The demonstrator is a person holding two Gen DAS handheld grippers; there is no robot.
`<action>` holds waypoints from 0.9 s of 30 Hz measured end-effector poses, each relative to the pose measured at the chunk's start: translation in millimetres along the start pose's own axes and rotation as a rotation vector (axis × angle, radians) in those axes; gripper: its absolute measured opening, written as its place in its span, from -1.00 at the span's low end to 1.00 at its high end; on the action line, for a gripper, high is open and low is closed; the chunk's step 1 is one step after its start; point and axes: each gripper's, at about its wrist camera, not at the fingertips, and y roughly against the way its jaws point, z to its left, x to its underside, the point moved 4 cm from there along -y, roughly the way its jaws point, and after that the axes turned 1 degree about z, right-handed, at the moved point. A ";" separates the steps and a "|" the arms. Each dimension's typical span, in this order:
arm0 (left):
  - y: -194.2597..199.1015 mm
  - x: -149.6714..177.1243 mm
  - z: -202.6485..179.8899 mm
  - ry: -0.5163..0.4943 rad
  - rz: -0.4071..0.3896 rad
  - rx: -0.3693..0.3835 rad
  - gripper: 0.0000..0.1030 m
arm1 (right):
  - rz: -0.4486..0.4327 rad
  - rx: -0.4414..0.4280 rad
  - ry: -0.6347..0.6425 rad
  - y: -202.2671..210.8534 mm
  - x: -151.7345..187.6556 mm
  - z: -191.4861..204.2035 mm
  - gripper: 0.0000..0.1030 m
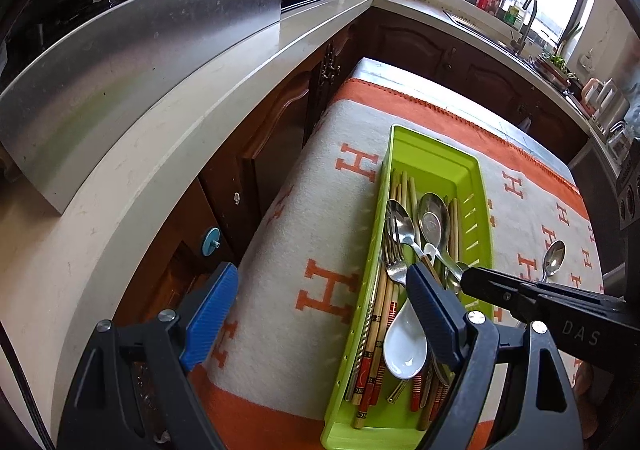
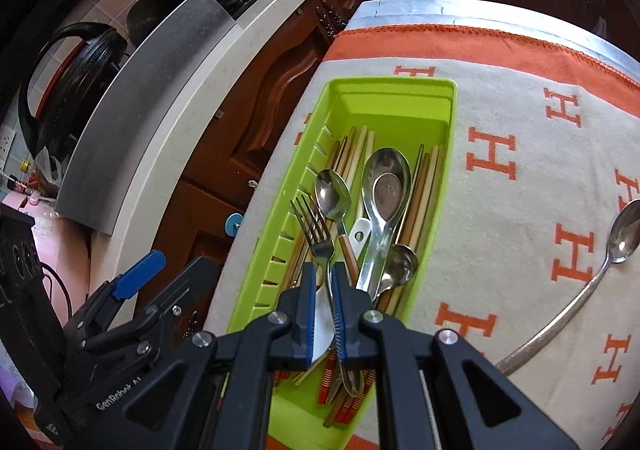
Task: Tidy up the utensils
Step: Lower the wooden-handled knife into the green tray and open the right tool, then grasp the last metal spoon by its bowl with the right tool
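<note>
A lime green utensil tray [image 1: 476, 185] [image 2: 450, 121] lies on the orange-and-cream cloth and holds chopsticks [image 2: 424, 193], metal spoons [image 2: 386, 181], forks and a white ceramic spoon [image 1: 404, 346]. My right gripper [image 2: 324, 274] is shut on a metal fork [image 2: 316, 234], holding its handle over the tray; the gripper also shows in the left wrist view [image 1: 468, 278]. My left gripper [image 1: 324, 290] is open and empty, above the tray's near left side. One metal spoon [image 2: 624, 230] [image 1: 554, 258] lies loose on the cloth to the right of the tray.
A white countertop [image 1: 168, 153] with a steel panel [image 1: 132, 61] runs along the left. Dark wooden cabinet doors [image 2: 256, 121] stand between it and the table. A sink and faucet [image 1: 528, 17] are at the far right.
</note>
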 end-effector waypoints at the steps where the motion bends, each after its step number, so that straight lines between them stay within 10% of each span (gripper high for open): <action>1: 0.5 0.8 -1.1 -0.003 0.001 0.000 0.64 | 0.001 0.003 0.004 1.4 1.5 0.2 -0.82; 27: 2.0 30.6 -117.1 -0.175 0.057 0.112 0.71 | -0.165 0.086 -0.060 78.9 44.9 -93.5 -0.63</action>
